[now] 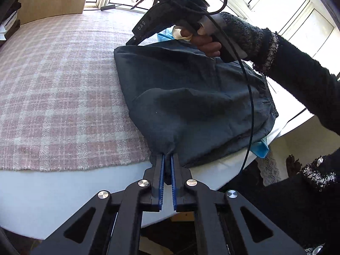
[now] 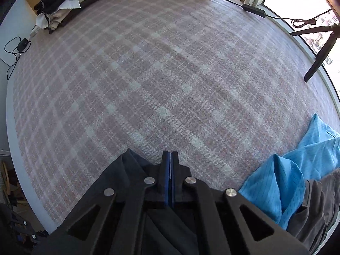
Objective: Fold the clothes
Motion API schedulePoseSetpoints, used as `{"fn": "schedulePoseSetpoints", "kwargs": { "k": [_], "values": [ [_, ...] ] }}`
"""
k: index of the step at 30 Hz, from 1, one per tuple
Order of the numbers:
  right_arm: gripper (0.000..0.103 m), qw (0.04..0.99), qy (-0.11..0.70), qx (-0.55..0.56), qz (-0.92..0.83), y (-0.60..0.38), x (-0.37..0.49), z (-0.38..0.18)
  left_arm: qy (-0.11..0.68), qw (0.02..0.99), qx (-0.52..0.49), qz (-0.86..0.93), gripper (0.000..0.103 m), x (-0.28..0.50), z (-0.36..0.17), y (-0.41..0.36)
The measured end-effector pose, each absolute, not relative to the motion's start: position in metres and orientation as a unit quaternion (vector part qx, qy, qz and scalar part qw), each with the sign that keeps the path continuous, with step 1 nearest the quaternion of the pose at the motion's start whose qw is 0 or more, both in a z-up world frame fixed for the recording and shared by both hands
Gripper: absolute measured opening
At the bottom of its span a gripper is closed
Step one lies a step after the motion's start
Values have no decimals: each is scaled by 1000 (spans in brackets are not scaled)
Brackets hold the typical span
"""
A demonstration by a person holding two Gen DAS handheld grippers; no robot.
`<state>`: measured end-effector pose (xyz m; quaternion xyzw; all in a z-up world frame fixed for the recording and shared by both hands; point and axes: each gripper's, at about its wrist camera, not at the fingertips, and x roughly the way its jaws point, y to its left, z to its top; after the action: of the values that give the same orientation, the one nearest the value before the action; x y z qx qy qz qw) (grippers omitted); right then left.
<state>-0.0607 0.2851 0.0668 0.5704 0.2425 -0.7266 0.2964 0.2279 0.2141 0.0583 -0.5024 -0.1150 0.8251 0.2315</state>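
Dark grey garment on plaid bedcover

Home bedroom: plaid-blanketed bed, windows.

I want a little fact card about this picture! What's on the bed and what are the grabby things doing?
surface: pink plaid blanket spread over a bed
main garment: dark blue-grey garment lying near the bed's edge
left hand-held gripper: shut, pinching the garment's near corner
right hand-held gripper: shut, at the garment's far edge; whether it pinches cloth cannot be told
other clothes: light blue shirt beside the dark garment; a pile of clothes at the far side
person: a hand in a dark sleeve holds the right tool
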Motion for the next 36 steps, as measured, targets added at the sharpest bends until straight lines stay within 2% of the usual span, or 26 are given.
{"fn": "schedulePoseSetpoints", "kwargs": {
  "k": [2, 4, 6, 7, 8, 9, 10, 13, 14, 15, 16, 17, 20, 21, 24, 26, 29, 32, 35, 36],
  "values": [
    [1, 291, 233, 571, -732, 290, -62, 66, -123, 225, -509, 822, 6, 221, 56, 214],
    [1, 329, 204, 579, -717, 293, -59, 74, -120, 222, -505, 825, 6, 217, 60, 215],
    [5, 359, 183, 582, -706, 294, -55, 84, -118, 219, -502, 828, 6, 213, 63, 216],
    [19, 370, 184, 582, -700, 293, -52, 89, -117, 218, -501, 830, 6, 211, 65, 216],
    [37, 382, 187, 580, -695, 290, -49, 93, -111, 217, -500, 831, 6, 210, 66, 217],
    [43, 389, 191, 575, -694, 288, -46, 95, -105, 217, -500, 832, 6, 209, 67, 219],
    [44, 390, 198, 575, -691, 284, -43, 94, -102, 217, -501, 832, 6, 209, 67, 219],
    [43, 391, 225, 572, -684, 274, -35, 88, -106, 213, -503, 831, 6, 206, 64, 221],
    [36, 390, 238, 570, -683, 271, -32, 85, -104, 210, -502, 832, 7, 205, 64, 220],
    [23, 388, 251, 567, -682, 268, -28, 82, -102, 207, -501, 834, 8, 204, 64, 219],
    [6, 386, 264, 564, -681, 266, -25, 79, -101, 202, -499, 836, 9, 203, 64, 219],
    [4, 384, 276, 561, -680, 263, -21, 77, -100, 197, -498, 838, 11, 201, 64, 219],
    [3, 373, 327, 517, -698, 257, -9, 88, -110, 192, -494, 841, 12, 198, 64, 216],
    [3, 363, 329, 513, -705, 256, -13, 92, -111, 195, -492, 841, 8, 198, 64, 216],
    [2, 335, 302, 525, -722, 250, -40, 96, -109, 207, -487, 842, 6, 205, 67, 218],
    [2, 320, 301, 528, -727, 248, -48, 90, -111, 221, -498, 831, 0, 210, 63, 223],
    [2, 330, 299, 529, -722, 241, -48, 90, -94, 224, -512, 824, 0, 219, 57, 227],
    [6, 333, 262, 548, -721, 241, -55, 108, -112, 215, -517, 821, 0, 219, 61, 215],
    [6, 341, 195, 531, -751, 272, -48, 150, -132, 204, -499, 832, 1, 212, 81, 196],
    [7, 342, 172, 522, -762, 286, -41, 165, -140, 200, -496, 833, 6, 206, 86, 187]
  ]
}}
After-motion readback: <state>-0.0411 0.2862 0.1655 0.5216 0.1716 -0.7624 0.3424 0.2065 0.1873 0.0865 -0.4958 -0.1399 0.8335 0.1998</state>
